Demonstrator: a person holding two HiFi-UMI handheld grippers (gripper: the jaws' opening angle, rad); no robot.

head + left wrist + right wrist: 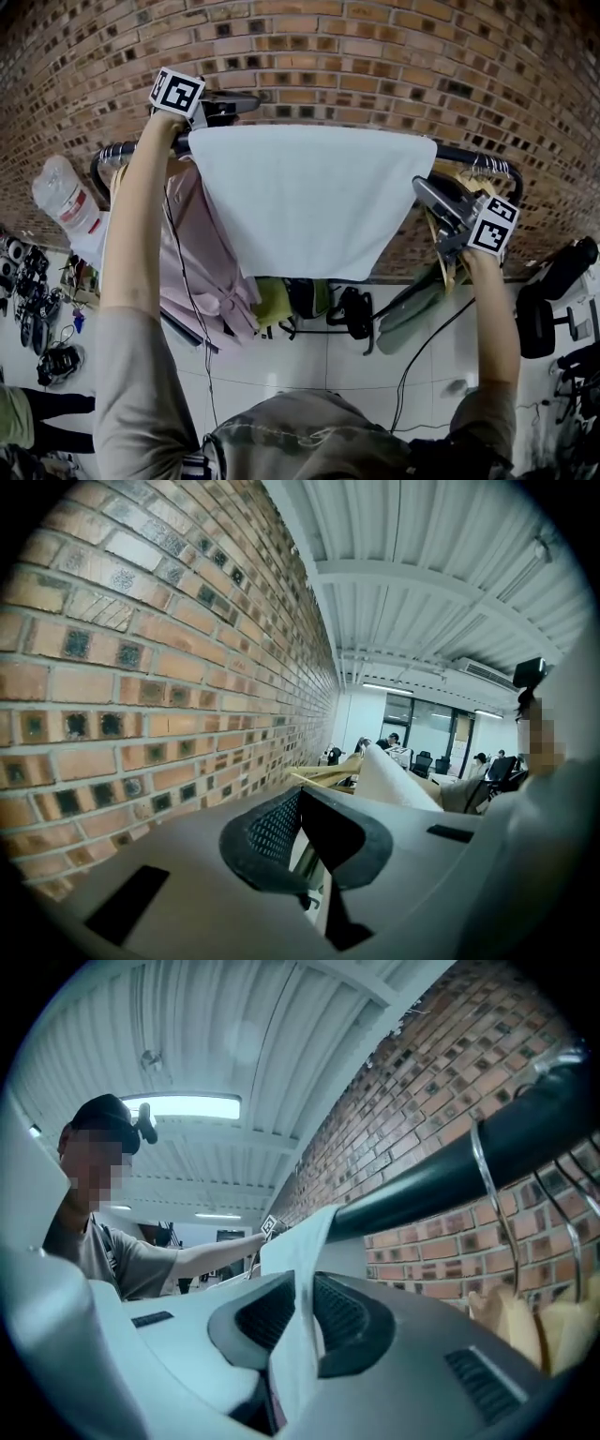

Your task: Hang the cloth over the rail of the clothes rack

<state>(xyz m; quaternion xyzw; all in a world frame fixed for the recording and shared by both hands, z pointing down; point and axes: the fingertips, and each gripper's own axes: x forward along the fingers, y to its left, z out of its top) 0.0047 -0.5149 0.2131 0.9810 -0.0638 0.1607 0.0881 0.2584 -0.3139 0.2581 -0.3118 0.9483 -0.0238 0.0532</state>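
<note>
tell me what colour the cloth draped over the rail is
Plain white cloth, clearest in the head view.

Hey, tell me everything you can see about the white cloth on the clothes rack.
The white cloth is plain, soft-looking fabric draped over the black rail, hanging flat and mostly smooth, narrowing toward a straight lower edge. Its right edge runs between the jaws of the right hand-held gripper, which pinches it. The left hand-held gripper, jaws shut, sits just above its upper left corner.

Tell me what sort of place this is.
Probably an open-plan office or lab: a brick wall, office chairs beyond, ceiling strip lights, and a clothes rack on a tiled floor.
</note>
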